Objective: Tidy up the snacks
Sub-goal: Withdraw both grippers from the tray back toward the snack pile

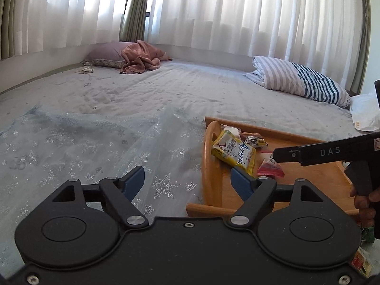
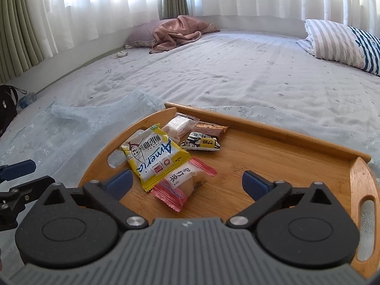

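A wooden tray (image 2: pixel 285 156) lies on the bed and holds several snack packets. A yellow packet (image 2: pixel 154 156) rests near the tray's left handle, overlapping a pink-edged packet (image 2: pixel 182 185). Behind them lie a white wrapped snack (image 2: pixel 178 125), a black-and-yellow packet (image 2: pixel 201 142) and a brown bar (image 2: pixel 211 127). My right gripper (image 2: pixel 187 182) hangs open over the tray, the pink packet lying loose between its fingers. My left gripper (image 1: pixel 187 182) is open at the tray's (image 1: pixel 308 180) left rim, over the sheer cloth; the yellow packet (image 1: pixel 234 153) lies just beyond its right finger.
A sheer snowflake cloth (image 1: pixel 95 147) covers the bed in front. A striped pillow (image 1: pixel 304 80) lies at the far right, a pink blanket (image 1: pixel 142 57) and mauve pillow at the back. A white bag (image 1: pixel 363 114) sits right of the tray. A black bag (image 2: pixel 7 104) stands left.
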The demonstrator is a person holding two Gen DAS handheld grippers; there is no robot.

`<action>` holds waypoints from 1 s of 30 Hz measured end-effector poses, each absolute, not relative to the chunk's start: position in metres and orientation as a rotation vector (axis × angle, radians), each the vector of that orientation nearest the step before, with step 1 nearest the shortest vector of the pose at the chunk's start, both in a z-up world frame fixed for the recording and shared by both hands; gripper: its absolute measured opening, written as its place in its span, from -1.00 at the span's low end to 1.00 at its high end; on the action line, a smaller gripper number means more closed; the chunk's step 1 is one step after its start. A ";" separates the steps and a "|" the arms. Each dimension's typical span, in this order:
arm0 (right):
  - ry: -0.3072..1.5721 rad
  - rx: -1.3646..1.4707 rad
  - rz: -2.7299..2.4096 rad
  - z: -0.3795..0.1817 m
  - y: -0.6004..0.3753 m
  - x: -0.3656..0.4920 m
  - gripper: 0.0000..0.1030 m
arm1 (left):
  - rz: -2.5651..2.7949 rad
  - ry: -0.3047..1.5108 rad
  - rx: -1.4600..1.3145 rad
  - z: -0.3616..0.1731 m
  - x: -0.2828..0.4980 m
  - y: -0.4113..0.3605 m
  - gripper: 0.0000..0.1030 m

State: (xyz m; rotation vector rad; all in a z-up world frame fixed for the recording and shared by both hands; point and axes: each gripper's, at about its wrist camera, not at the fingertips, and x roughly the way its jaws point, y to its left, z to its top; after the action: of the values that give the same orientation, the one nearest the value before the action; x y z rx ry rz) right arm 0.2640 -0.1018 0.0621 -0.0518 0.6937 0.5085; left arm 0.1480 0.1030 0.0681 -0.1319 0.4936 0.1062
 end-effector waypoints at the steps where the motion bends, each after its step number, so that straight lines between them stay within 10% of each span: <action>1: 0.689 -0.046 0.503 0.064 -0.104 0.260 1.00 | 0.100 0.492 -0.121 0.069 0.146 0.101 0.62; 10: 0.632 -0.066 0.477 0.083 -0.130 0.207 1.00 | 0.059 0.498 -0.075 0.073 0.128 0.084 0.99; 30: 0.650 -0.058 0.483 0.063 -0.140 0.091 1.00 | -0.008 0.578 -0.023 0.055 0.086 0.066 0.99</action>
State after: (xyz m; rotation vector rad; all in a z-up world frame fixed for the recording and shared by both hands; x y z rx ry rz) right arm 0.0913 -0.1401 0.0633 -0.0585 0.6501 0.4829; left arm 0.0860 0.0662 0.0552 -0.0232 0.5780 -0.0081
